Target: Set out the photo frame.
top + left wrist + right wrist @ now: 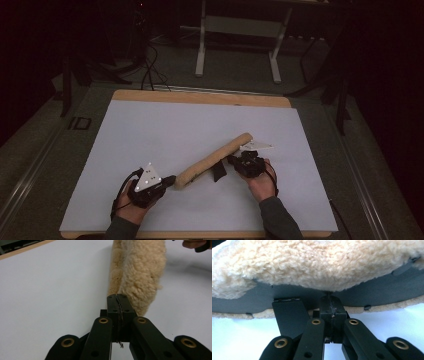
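Dark floor, loose cables and a white metal stand (239, 35) surround a wood-edged table (200, 97) covered by a white sheet (165, 135) in the high view. On the sheet a long tan fleece pad (212, 160) lies diagonally, its lower end toward the near left and its upper end toward the far right. The left gripper (167, 181), held in the person's left hand (131, 206) and topped by a grey three-cornered plate, meets the lower end of the pad; the right gripper (232, 161), held in the right hand (262, 184), sits against the pad's near long edge around mid-length, where a short black strap (218, 171) hangs from the pad. Left gripper view: the two black jaws are pressed together, and the left gripper (117, 297) pinches the near edge of the fleece pad (142, 270), which runs away from the tips over the white sheet (50, 290); the wooden table edge (22, 251) crosses the upper left corner, and part of the other hand (193, 243) shows at the upper right. Right gripper view: the jaws are again pressed together, the right gripper (329, 295) pinching the pad's long edge where fleece (317, 262) meets its dark grey inner lining (382, 292); a flat black strap (288, 315) descends beside the jaws, with white sheet (237, 340) beneath.
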A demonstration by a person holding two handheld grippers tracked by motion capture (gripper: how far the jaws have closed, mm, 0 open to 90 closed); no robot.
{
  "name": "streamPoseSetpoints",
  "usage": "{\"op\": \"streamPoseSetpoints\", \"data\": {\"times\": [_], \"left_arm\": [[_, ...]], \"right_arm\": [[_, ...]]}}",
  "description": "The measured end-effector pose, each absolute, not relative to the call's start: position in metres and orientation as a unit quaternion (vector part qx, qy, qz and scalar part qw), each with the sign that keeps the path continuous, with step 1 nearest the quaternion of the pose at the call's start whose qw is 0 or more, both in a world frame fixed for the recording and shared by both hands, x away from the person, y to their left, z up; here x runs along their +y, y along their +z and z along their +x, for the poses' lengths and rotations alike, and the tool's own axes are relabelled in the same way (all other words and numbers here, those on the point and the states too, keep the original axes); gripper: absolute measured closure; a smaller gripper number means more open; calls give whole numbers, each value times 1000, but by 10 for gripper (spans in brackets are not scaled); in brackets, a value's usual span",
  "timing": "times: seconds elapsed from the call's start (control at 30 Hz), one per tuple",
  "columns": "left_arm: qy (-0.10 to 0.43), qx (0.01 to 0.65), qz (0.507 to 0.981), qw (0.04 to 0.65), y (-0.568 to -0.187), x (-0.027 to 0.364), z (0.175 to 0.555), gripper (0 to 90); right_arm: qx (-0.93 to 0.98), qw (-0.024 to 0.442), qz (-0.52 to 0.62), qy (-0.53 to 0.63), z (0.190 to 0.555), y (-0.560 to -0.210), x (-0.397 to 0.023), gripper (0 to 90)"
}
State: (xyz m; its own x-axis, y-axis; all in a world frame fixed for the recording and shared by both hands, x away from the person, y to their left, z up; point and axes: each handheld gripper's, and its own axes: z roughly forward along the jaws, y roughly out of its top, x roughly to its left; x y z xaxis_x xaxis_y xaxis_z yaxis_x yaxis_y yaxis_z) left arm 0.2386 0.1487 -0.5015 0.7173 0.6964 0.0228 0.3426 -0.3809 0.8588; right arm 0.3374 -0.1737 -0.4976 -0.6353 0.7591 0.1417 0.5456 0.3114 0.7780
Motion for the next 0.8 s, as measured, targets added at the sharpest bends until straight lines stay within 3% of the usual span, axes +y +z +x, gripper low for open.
{"op": "streamPoseSetpoints", "data": {"times": [0.23,0.8], "left_arm": [[192,337,803,452,-505,144,246,900],[182,309,814,457,-505,133,240,900]], "right_arm": [[802,128,408,418,338,-497,-173,900],[801,124,405,423,338,-497,-164,900]]}}
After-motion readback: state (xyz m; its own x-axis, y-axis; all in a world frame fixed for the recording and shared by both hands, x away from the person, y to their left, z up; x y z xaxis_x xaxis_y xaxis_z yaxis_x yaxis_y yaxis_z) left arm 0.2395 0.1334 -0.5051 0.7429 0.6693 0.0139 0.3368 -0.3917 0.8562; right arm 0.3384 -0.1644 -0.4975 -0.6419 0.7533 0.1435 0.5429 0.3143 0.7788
